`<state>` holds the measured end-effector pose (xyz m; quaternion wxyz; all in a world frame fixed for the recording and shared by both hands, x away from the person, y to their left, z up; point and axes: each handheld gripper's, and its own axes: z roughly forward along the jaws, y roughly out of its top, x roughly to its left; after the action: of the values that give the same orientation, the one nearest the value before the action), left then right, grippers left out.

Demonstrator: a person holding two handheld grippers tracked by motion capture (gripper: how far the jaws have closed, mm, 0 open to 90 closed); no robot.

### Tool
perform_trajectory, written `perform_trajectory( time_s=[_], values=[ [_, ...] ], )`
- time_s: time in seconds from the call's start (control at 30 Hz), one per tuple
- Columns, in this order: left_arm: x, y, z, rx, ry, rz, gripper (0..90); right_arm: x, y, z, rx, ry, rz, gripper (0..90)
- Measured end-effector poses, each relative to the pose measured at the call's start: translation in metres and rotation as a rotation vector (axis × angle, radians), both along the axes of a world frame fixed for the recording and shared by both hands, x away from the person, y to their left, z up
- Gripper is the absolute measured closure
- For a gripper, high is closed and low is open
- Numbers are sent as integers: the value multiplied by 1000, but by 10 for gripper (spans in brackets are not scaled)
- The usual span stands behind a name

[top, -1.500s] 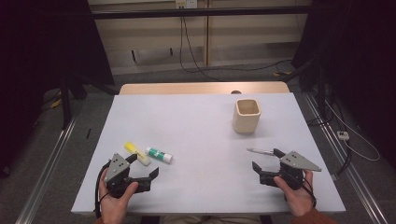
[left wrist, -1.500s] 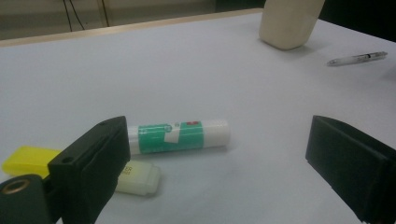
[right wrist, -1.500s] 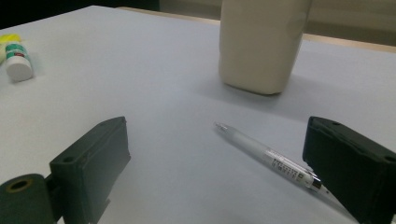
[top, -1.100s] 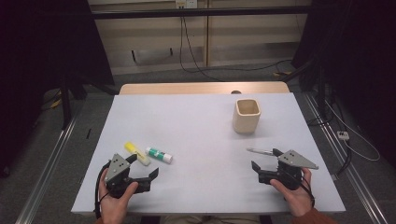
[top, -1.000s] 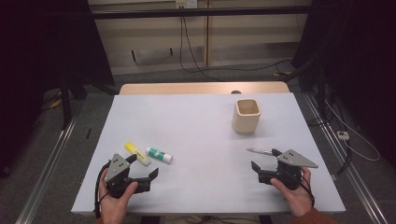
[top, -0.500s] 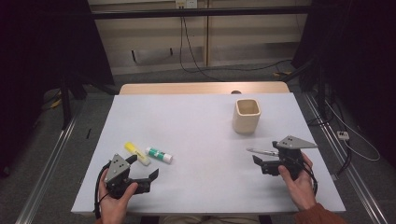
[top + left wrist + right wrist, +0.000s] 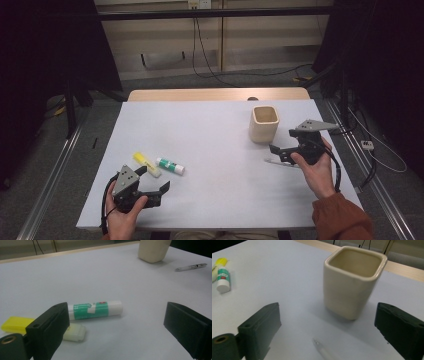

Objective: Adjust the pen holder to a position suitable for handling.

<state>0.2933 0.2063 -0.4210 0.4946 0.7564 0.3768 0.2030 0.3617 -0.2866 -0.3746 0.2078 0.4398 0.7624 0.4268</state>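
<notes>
Here the right claw [image 7: 281, 154] hangs low over the pen [image 7: 324, 350], jaws wide apart with nothing between them. The pen lies flat on the table [image 7: 210, 125], just in front of the cup [image 7: 353, 280] and near the claw's centre line in the right gripper view. The left claw [image 7: 152, 186] rests near the table's front edge, jaws also apart and empty, with the glue stick [image 7: 96, 310] and the yellow marker [image 7: 15, 323] lying just ahead of it.

The risks look plain enough. The pen is thin, round and clear, so jaws closing off-centre or too high could roll it away or pinch only its tip. The cup stands close behind; pushing forward while descending could nudge it. A pen gripped near one end would likely droop and miss the cup's mouth.
</notes>
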Motion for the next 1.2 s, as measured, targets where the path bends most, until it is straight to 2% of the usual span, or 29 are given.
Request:
perform_trajectory(
  time_s=[0.03,0.1,0.17,0.23,0.27,0.37,0.4,0.43,0.57,0.6,0.63,0.73,0.77,0.9,1.07,1.2],
  values=[
    [0,0,0,0,1,-1,64,10,-3,3,1,3,5,86],
    [0,0,0,1,2,-2,64,16,-4,5,-4,7,5,89],
    [0,1,0,-2,5,-3,64,32,-9,10,-2,21,6,103],
    [0,1,0,-2,5,-3,64,38,-11,11,1,26,8,105],
    [0,1,0,-2,5,-3,64,49,-15,15,5,30,10,117],
    [0,1,-1,-2,6,-4,64,65,-17,19,5,43,26,122],
    [0,1,-1,-1,9,-5,64,65,-17,19,5,43,26,122],
    [0,0,-1,-3,11,-6,64,76,-17,21,-5,60,35,126],
    [0,0,-1,5,10,-9,64,98,-17,23,-12,82,54,174],
    [1,0,-1,7,11,-10,64,98,-17,23,-12,82,54,174],
    [0,0,-1,6,11,-9,64,108,-17,23,-31,93,66,184],
    [0,1,-1,7,12,-9,64,118,-17,23,-41,116,84,209],
    [0,1,-1,8,12,-9,64,126,-16,21,-57,130,94,216],
    [0,1,-1,7,14,-11,64,140,-14,14,-84,164,111,256],
    [1,1,-2,9,16,-11,64,149,-10,5,-90,192,126,297],
    [1,1,-2,7,19,-12,64,157,-10,-4,-96,207,137,375]
  ],
)
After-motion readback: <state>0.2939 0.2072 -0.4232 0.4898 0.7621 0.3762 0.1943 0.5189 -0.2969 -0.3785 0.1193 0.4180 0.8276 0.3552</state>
